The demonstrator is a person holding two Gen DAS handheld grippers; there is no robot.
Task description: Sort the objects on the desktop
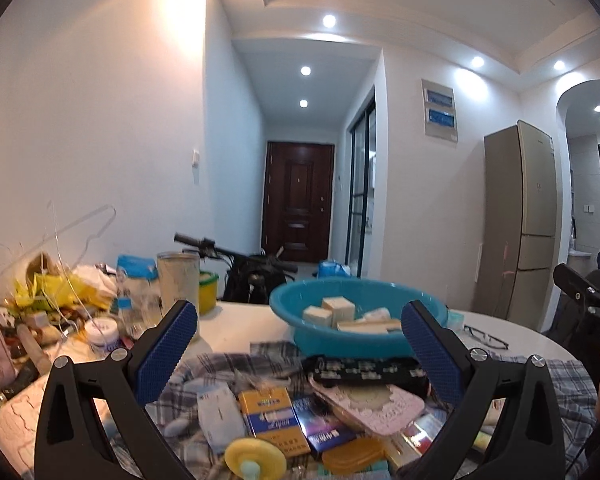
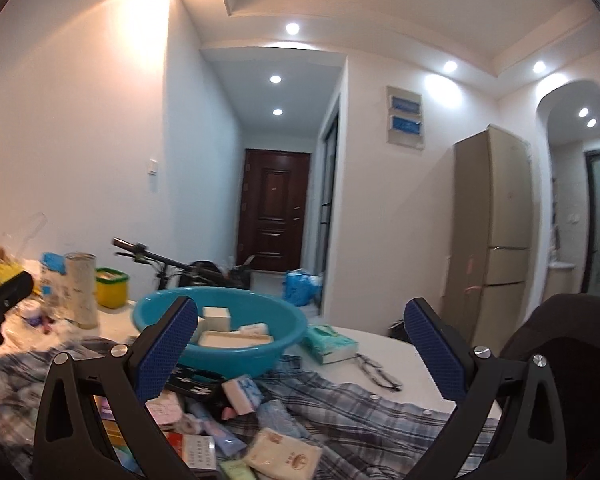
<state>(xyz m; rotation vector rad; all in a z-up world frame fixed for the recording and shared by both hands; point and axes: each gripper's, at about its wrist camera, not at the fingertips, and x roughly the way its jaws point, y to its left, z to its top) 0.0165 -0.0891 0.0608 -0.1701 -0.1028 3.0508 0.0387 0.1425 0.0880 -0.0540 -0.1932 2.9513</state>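
A teal plastic basin (image 1: pixel 352 342) (image 2: pixel 236 350) holds several pale boxes (image 1: pixel 338 307) (image 2: pixel 217 317) on the white table. In front of it, small items lie heaped on a plaid cloth (image 1: pixel 228 364) (image 2: pixel 340 400): a yellow packet (image 1: pixel 270 412), a black case (image 1: pixel 364 370), a pink card (image 1: pixel 374 404), tissue packs (image 2: pixel 282 454). My left gripper (image 1: pixel 300 320) is open, raised above the heap with nothing between its blue pads. My right gripper (image 2: pixel 300 320) is open too, empty, held over the cloth to the right of the basin.
Jars, bottles and yellow bags (image 1: pixel 60 288) crowd the table's left side, with a tall cylinder (image 1: pixel 179 284) and a yellow tub (image 2: pixel 112 287). A green tissue box (image 2: pixel 328 344) and glasses (image 2: pixel 376 372) lie right of the basin. A dark chair back (image 2: pixel 572 360) stands at right.
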